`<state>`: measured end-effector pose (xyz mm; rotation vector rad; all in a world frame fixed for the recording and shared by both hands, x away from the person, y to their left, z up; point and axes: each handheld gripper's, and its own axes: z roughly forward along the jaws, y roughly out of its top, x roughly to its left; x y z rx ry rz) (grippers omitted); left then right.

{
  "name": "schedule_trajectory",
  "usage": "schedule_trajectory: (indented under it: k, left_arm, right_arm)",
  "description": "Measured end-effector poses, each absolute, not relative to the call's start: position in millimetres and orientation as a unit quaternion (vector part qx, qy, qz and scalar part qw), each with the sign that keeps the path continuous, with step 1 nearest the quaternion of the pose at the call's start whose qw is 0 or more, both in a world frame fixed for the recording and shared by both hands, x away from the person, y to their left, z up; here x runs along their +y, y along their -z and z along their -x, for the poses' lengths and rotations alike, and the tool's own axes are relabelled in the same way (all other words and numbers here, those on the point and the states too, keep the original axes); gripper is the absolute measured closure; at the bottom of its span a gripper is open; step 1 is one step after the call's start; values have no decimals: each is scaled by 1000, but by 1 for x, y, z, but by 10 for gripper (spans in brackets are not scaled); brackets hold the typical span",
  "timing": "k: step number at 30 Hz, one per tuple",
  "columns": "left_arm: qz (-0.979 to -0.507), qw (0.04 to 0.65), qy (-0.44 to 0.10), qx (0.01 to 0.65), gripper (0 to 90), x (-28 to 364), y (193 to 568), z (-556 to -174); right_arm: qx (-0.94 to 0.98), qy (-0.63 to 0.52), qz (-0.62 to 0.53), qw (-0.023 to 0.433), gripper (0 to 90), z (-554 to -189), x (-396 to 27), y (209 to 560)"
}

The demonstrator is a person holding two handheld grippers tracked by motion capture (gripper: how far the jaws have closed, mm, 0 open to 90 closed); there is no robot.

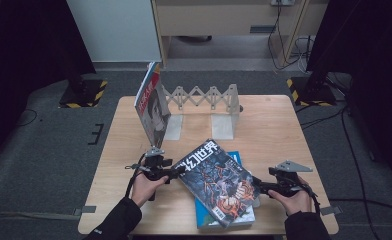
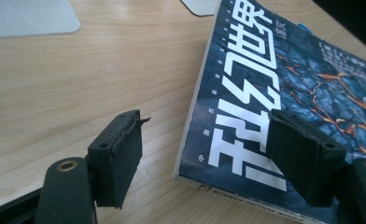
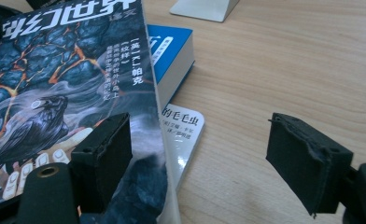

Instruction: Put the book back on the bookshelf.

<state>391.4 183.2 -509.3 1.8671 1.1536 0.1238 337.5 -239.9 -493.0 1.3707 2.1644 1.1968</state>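
Light wooden surface (image 1: 279,125) on a grey carpeted floor, seen from above, with dark curtains at both sides. At the far side stands a grey accordion-style book rack (image 1: 204,97), and one magazine (image 1: 151,107) leans upright against its left end. Near the front edge a dark magazine (image 1: 216,180) with white Chinese lettering and a raven on its cover lies tilted on top of a blue book (image 1: 244,212) and a smaller white book (image 3: 183,135).

A person's hands come in from below. The left gripper (image 1: 176,171) is at the dark magazine's upper left corner; its jaws stand apart, one over the cover, one over bare wood, not pressing. The right gripper (image 1: 259,186) is at the magazine's right edge, jaws likewise apart, straddling that edge without clamping it.
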Motion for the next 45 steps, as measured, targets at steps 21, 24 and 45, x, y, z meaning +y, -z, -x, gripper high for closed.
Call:
schedule_trajectory:
  k: [21,24,45]
  left_arm:
    - [-753,472,29,458,276,182,517,-391]
    - [-750,474,38,459,266,180,519,-391]
    - [-750,464,51,469,322,188,514,-375]
  right_arm:
    - [764,-421,-470,136,214,-338,-227,499]
    - [763,-422,-470,135,210,-338,-227,500]
    - [757,-429,-470,145,212,-338,-229,503]
